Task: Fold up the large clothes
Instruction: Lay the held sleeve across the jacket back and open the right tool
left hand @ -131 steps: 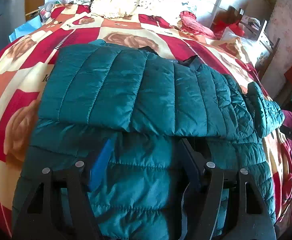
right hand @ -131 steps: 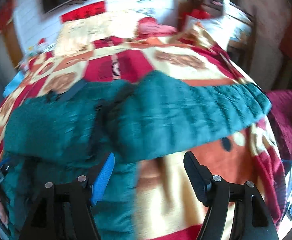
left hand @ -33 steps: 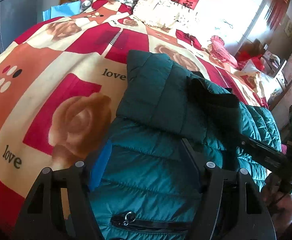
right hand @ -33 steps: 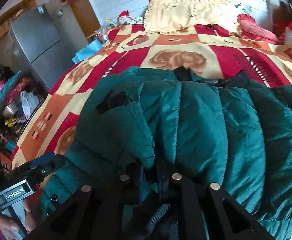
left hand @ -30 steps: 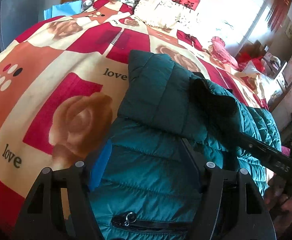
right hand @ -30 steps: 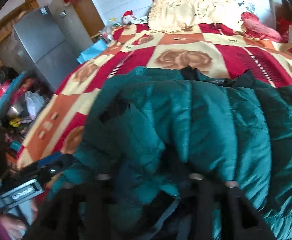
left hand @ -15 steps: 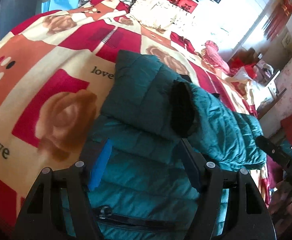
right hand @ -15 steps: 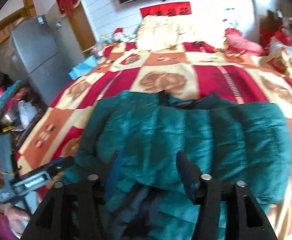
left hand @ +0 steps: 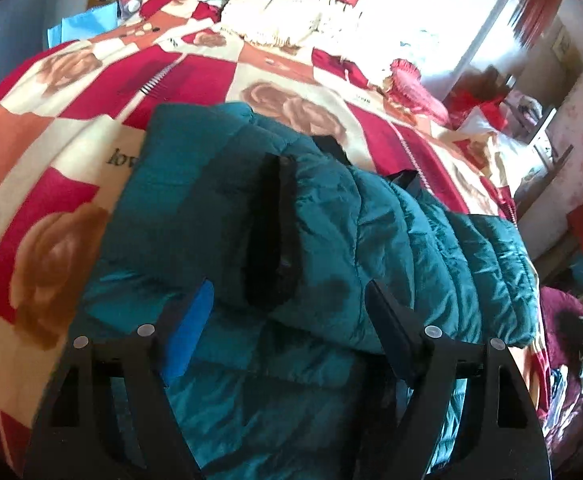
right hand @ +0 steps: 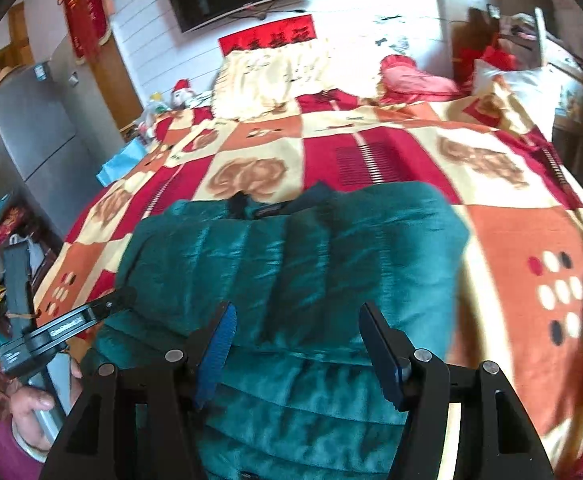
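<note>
A teal quilted puffer jacket (left hand: 371, 240) lies on the bed with both sleeves folded across its body; the black cuff (left hand: 271, 236) of the upper sleeve points at me. It also shows in the right wrist view (right hand: 291, 264). My left gripper (left hand: 287, 316) is open and empty, just above the jacket's near half. My right gripper (right hand: 295, 340) is open and empty above the jacket's lower part. The left gripper's body (right hand: 59, 332) shows at the left of the right wrist view.
The bed has a red, orange and cream rose-patterned blanket (right hand: 523, 240). Cream pillows (right hand: 275, 76) and a pink cushion (right hand: 411, 76) lie at the head. A grey fridge (right hand: 31, 136) stands on the left, cluttered furniture (left hand: 539, 120) on the right.
My right gripper let go of the sleeve it had carried across the jacket, opened and drew back. The sleeve now rests folded over the body. My left gripper stayed open.
</note>
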{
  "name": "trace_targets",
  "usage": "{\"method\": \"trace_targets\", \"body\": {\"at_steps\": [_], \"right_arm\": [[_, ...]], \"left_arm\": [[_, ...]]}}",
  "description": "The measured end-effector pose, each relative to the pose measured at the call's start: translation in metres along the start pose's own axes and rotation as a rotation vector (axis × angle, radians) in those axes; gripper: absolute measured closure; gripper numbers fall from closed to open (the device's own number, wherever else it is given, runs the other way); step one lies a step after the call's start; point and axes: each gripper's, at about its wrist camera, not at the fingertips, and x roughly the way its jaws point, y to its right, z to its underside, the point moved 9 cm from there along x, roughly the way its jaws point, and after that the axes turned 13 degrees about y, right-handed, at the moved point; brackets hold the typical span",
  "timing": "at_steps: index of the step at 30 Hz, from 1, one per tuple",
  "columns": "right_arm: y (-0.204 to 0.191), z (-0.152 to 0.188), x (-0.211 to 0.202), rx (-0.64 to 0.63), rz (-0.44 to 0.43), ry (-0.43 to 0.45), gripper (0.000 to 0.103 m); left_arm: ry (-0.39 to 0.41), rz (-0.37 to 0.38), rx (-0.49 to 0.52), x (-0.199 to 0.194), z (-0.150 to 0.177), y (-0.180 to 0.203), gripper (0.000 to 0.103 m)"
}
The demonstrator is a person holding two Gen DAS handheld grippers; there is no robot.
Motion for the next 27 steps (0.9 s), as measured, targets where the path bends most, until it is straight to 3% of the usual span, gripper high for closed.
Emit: {"method": "trace_targets", "body": {"at_steps": [1, 2, 3, 6, 13, 19, 24, 25, 26, 27], "right_arm": [[0.008, -0.003, -0.005, 0.004, 0.014, 0.006, 0.042], [0.016, -0.005, -0.009, 0.007, 0.03, 0.013, 0.042], [0.023, -0.008, -0.013, 0.009, 0.047, 0.02, 0.042], [0.044, -0.016, -0.021, 0.03, 0.091, 0.037, 0.042], [0.059, -0.027, -0.011, 0.069, 0.126, 0.045, 0.042], [0.035, -0.015, 0.041, 0.03, 0.128, -0.018, 0.042], [0.026, 0.024, 0.099, -0.048, 0.2, -0.127, 0.041], [0.026, 0.031, 0.107, -0.081, 0.222, -0.139, 0.041], [0.025, 0.034, 0.111, -0.11, 0.238, -0.137, 0.041], [0.025, 0.035, 0.112, -0.126, 0.248, -0.135, 0.041]], "left_arm": [[0.0, 0.009, -0.008, 0.004, -0.001, 0.002, 0.034], [0.007, 0.009, -0.008, 0.005, -0.003, 0.004, 0.06], [0.015, -0.002, 0.007, 0.004, -0.006, 0.005, 0.076], [0.094, 0.027, 0.045, -0.01, -0.035, 0.009, 0.087], [0.182, -0.05, 0.036, -0.028, -0.082, -0.038, 0.091], [0.112, -0.128, 0.026, -0.002, -0.059, -0.075, 0.091], [0.06, -0.157, 0.006, -0.001, -0.052, -0.091, 0.089], [0.06, -0.165, 0.014, -0.006, -0.053, -0.091, 0.088], [0.067, -0.167, 0.022, -0.01, -0.056, -0.091, 0.08], [0.085, -0.162, 0.027, -0.016, -0.061, -0.089, 0.064]]}}
